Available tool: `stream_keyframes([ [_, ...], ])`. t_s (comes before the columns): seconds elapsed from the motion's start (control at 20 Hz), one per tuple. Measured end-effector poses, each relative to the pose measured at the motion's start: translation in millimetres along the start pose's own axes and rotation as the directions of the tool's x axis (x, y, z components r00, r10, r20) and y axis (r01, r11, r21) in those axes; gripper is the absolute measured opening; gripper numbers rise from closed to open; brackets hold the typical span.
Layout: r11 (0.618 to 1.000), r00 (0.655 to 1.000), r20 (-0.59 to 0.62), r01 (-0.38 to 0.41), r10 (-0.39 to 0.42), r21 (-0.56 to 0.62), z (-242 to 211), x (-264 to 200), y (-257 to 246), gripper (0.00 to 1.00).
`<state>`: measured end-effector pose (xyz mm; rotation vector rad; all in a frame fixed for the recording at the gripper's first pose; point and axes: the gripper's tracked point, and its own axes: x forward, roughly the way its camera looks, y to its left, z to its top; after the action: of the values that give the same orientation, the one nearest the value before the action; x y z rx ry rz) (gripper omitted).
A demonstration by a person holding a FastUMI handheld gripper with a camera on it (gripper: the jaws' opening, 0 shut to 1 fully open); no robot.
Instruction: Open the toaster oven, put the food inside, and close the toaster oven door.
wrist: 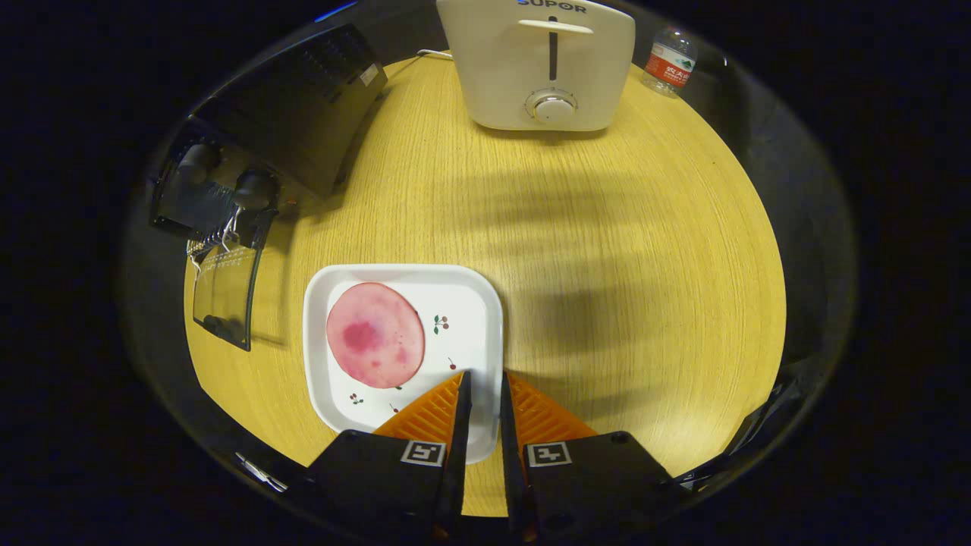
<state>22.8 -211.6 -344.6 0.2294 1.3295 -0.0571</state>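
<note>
A round pink slice of ham (375,334) lies on a square white plate (470,303) with small cherry prints, just ahead and left of my fingers. My gripper (484,377) hovers over the plate's right front corner. Its fingers stand a narrow gap apart with nothing between them. The black toaster oven (296,114) sits left of the plate, farther back. Its glass door (224,296) hangs open and flat toward the plate, and a wire rack (216,236) shows at the mouth. Two dark knobs (254,189) sit on its front.
A white pop-up toaster (542,64) stands at the far side of the round wooden table (645,265). A small water bottle (669,62) stands to its right. Bare wood lies between the plate and the toaster.
</note>
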Motion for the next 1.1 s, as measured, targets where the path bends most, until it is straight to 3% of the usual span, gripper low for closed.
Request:
stream_keyframes([
  [0.1,0.999,1.000,-0.002,-0.031,0.031,0.022,-1,5,0,0.09],
  [0.25,0.997,0.997,0.008,-0.074,0.074,0.034,-3,4,-1,0.02],
  [0.45,0.995,0.995,0.002,-0.103,0.103,0.016,-8,5,2,0.02],
  [0.65,0.982,0.988,0.010,-0.155,0.155,0.105,-16,4,8,0.02],
  [1.1,0.907,0.945,0.127,-0.326,0.302,0.266,-25,-47,31,0.02],
])
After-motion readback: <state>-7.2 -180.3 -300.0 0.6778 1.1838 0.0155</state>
